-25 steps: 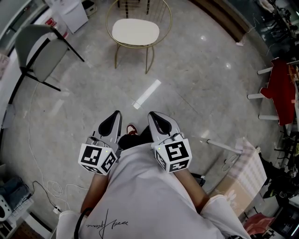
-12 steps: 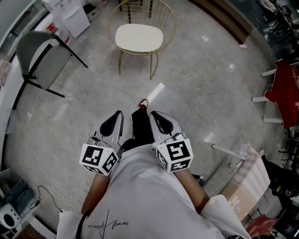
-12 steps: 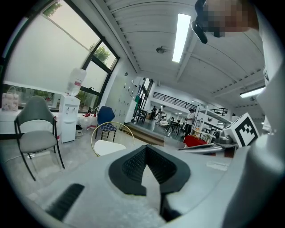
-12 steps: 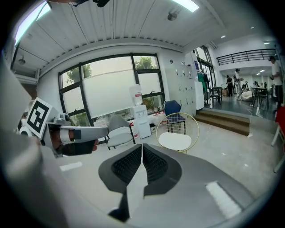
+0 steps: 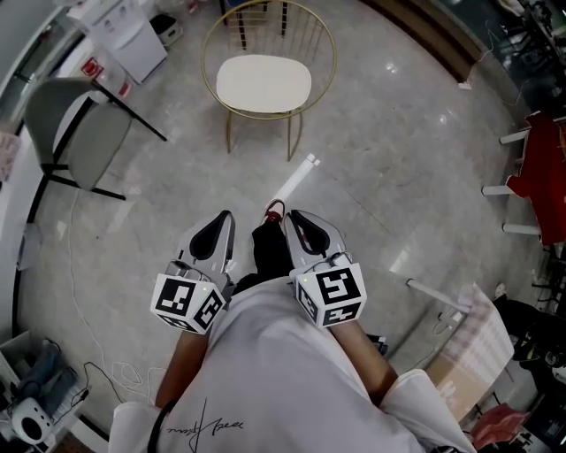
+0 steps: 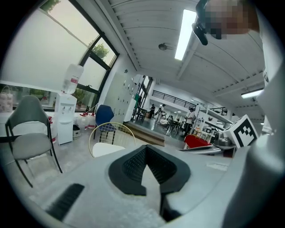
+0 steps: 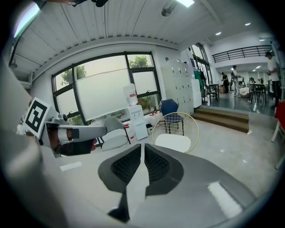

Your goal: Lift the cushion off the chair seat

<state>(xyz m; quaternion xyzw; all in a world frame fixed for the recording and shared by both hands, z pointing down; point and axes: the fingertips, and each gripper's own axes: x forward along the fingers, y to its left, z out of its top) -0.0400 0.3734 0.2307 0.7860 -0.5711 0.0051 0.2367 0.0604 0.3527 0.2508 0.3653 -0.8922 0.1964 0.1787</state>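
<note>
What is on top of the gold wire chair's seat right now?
A cream cushion lies flat on the chair, with nothing on top of it. It covers the seat, so the surface beneath cannot be seen.

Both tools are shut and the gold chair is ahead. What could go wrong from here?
1. The left tool and right tool are both shut and empty; unless they open first, they may just shove the cushion.
2. The gold wire back curves round the cushion's far side, so a tool could snag it.
3. The chair's thin legs stand on glossy floor; a push might slide it.
</note>
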